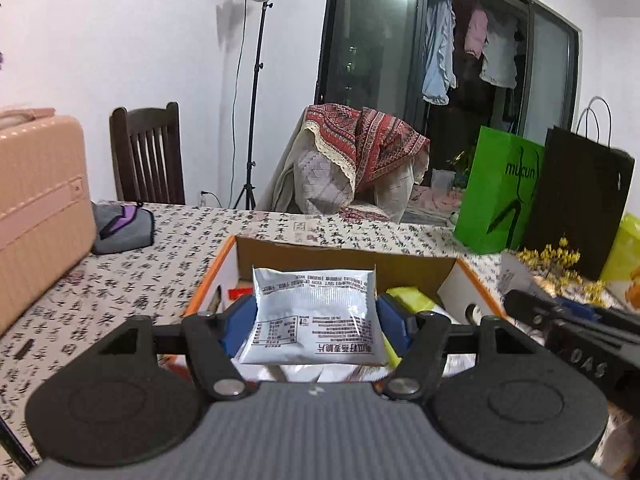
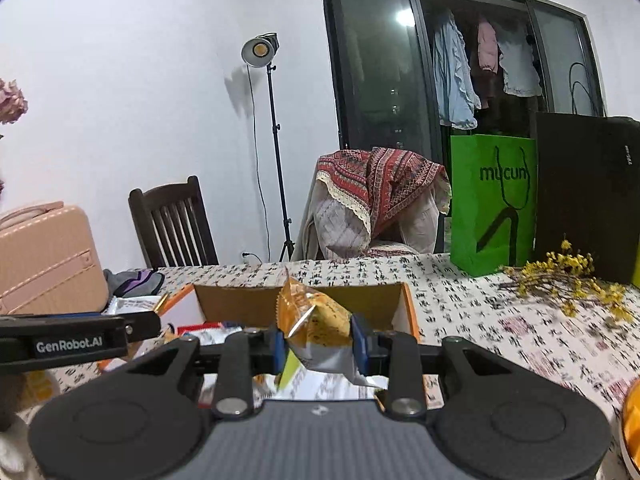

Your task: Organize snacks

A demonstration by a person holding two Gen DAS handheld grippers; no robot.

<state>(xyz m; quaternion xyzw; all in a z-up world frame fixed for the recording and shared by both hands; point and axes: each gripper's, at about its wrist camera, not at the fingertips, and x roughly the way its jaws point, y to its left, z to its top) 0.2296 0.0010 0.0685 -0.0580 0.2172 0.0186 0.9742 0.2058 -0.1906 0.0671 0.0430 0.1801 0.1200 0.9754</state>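
Observation:
My left gripper (image 1: 316, 320) is shut on a silver snack packet (image 1: 316, 312) with printed text, its blue pads pressing both side edges. The packet hangs above an open cardboard box (image 1: 344, 256) with orange edges, which holds several other snack packs. My right gripper (image 2: 318, 338) is shut on an orange and silver snack packet (image 2: 316, 320), held above the same box (image 2: 248, 300). The right gripper's black body (image 1: 576, 320) shows at the right of the left wrist view. The left gripper's side (image 2: 76, 340) crosses the left of the right wrist view.
The table (image 1: 120, 280) wears a cloth printed with black characters. On it stand a pink suitcase (image 1: 36, 208), a grey pouch (image 1: 124, 228), a green paper bag (image 1: 500, 192), a black bag (image 1: 580, 200) and dried yellow flowers (image 2: 568, 276). Chairs (image 1: 148, 152) and a light stand (image 1: 256, 80) are beyond.

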